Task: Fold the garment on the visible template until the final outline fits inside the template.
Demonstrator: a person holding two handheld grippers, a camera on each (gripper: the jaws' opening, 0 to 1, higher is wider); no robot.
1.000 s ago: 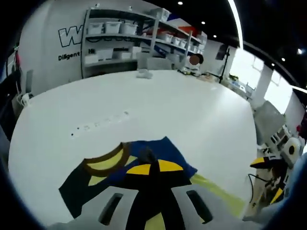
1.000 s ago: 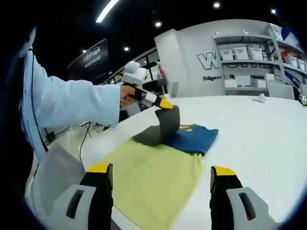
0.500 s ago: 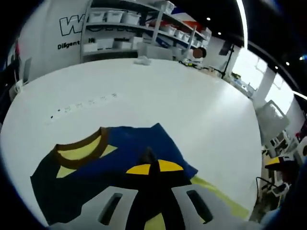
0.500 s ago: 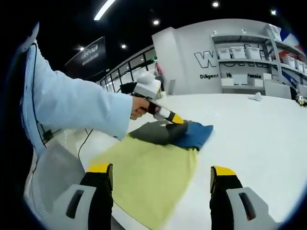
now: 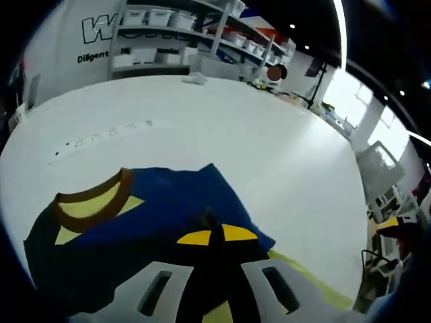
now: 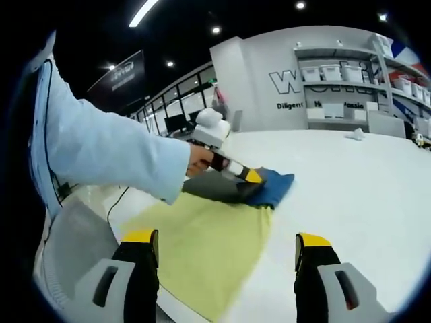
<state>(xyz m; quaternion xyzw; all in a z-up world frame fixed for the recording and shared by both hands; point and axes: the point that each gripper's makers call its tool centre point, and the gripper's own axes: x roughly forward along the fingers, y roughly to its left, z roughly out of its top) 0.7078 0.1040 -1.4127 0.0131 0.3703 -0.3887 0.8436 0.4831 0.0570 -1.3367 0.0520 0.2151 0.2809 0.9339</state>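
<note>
Two shelf rows (image 5: 195, 33) are seen beyond the white bench (image 5: 256, 155). Left claw (image 5: 211, 235) is pinched on the navy garment (image 5: 155, 222) over the yellow template (image 6: 202, 249); right claw (image 6: 225, 262) is spread, empty.

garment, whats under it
The garment lies on the far end of the yellow template, on the white table. The template's covered part is hidden.

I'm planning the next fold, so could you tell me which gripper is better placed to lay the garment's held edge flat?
The left gripper, probably: its jaws are shut on the blue garment, low over the yellow template. The right gripper hangs open, short of the cloth.
</note>
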